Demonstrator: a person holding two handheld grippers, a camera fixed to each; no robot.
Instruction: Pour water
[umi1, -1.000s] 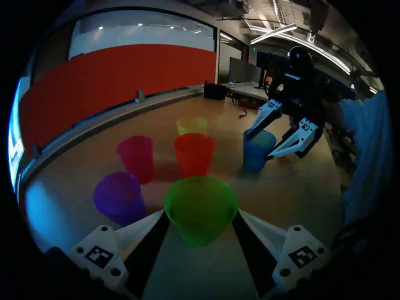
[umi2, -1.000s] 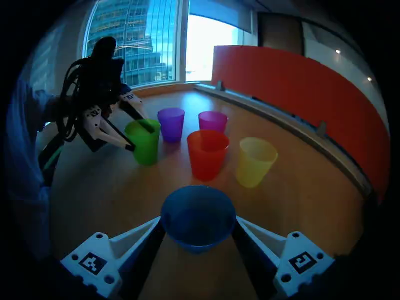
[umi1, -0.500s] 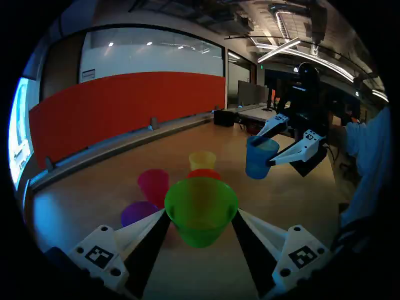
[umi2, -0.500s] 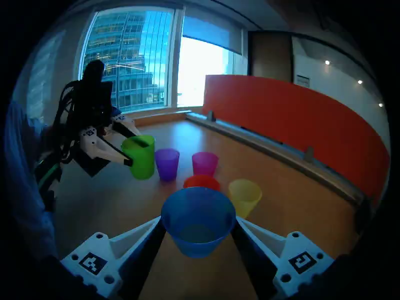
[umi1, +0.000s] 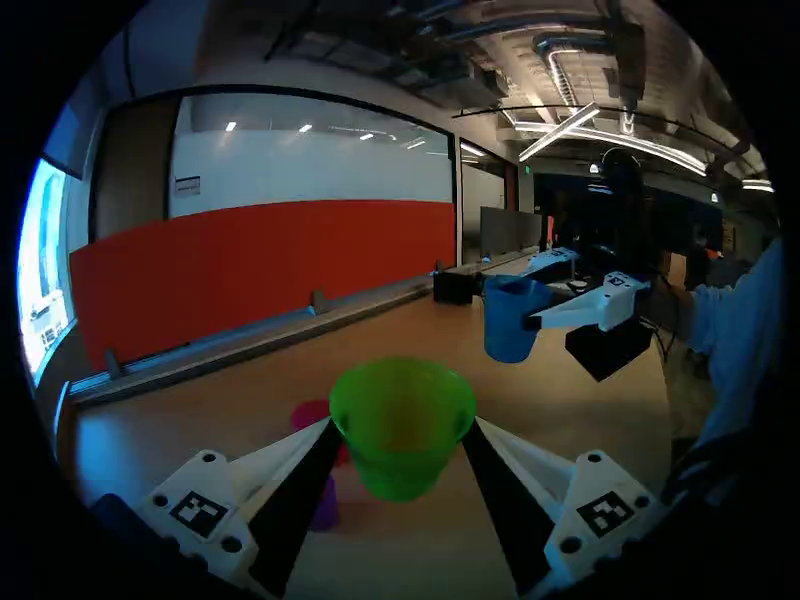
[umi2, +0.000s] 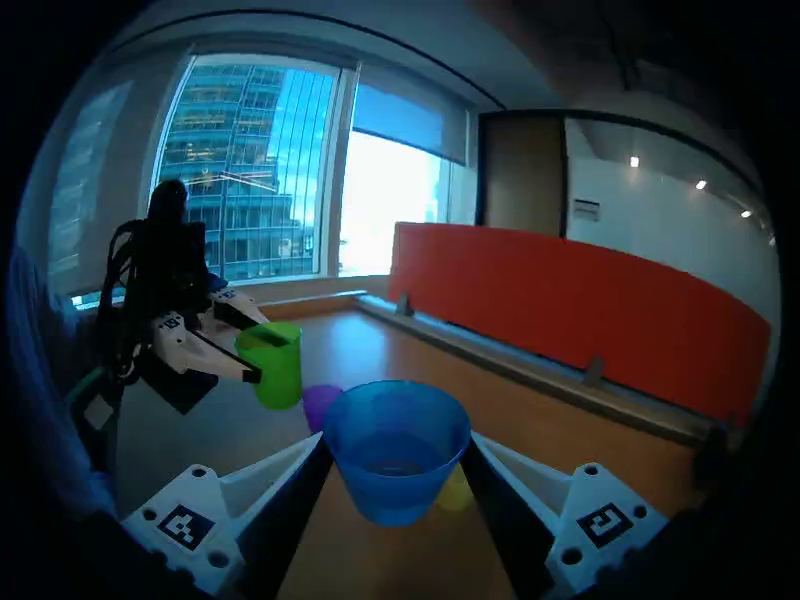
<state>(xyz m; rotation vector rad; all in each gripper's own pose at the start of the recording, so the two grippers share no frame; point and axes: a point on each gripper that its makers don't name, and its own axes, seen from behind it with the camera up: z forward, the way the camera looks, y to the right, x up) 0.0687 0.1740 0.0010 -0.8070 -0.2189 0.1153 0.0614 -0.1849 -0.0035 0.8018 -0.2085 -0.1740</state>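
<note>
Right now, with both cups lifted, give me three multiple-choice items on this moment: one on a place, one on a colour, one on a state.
1. Where is the green cup? A stacked in another cup; B between the left gripper's fingers; C in a bare hand.
2. What colour is the cup in the right gripper? A red; B yellow; C blue.
3. How is that cup held? A upright; B upside down; C on its side.
Key: B, the fingers flank the cup's sides; C, the blue cup sits between that gripper's fingers; A, its rim faces up.
</note>
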